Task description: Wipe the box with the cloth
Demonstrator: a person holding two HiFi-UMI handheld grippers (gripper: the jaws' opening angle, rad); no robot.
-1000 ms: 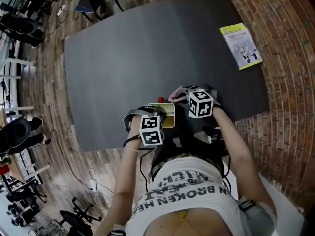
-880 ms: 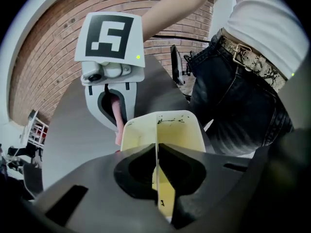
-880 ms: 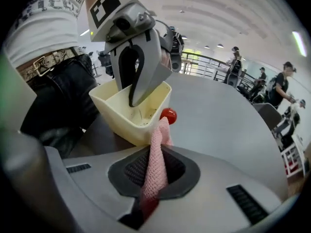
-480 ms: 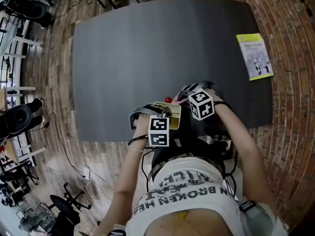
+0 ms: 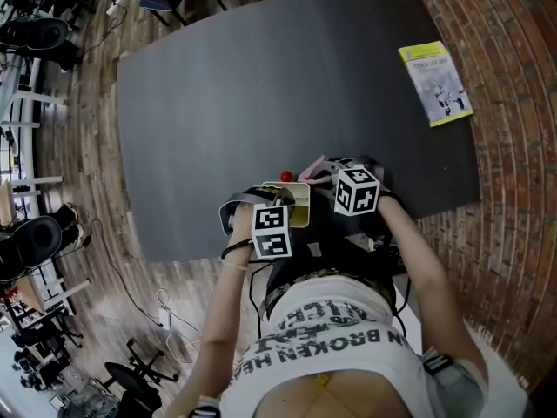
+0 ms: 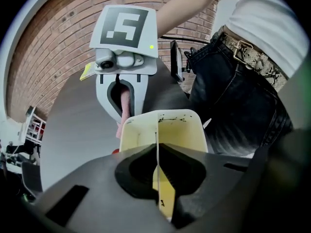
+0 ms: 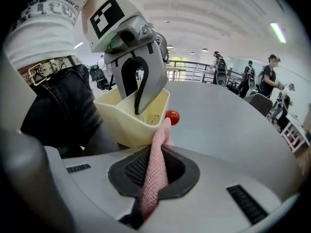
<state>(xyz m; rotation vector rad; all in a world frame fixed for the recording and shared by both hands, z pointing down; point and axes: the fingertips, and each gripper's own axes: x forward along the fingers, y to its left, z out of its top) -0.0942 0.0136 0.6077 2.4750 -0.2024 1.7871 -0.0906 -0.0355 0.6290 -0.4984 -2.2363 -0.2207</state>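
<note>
Left claw point(image 6: 157, 165) is closed narrow on one thin wall of the box point(image 6: 176, 129), taken from above at the rim, one jaw inside and one outside. Right claw point(image 7: 156, 165) is pinched on the pink cloth point(image 7: 162, 136), with a short folded end standing up past the jaws. Box is pale yellow and open-topped, with dark specks on its inner wall, and sits at the near edge of the dark desk point(image 5: 261, 85), just in front of the person. Cloth end reaches the box's outer corner; whether it presses there cannot be told. A small red ball point(image 7: 172, 116) lies on the desk just beside the box, and a yellow booklet point(image 5: 436, 83) lies well apart at the far right. Judged: the box looks light, stiff and smooth, likely plastic, so it would slide or tip under a push unless pinned, and the rim hold suits that. The knit cloth is soft and limp, and only the part close to the jaws will carry pressure, so a hold low on the fold serves best. Wiping seems barely begun.
</note>
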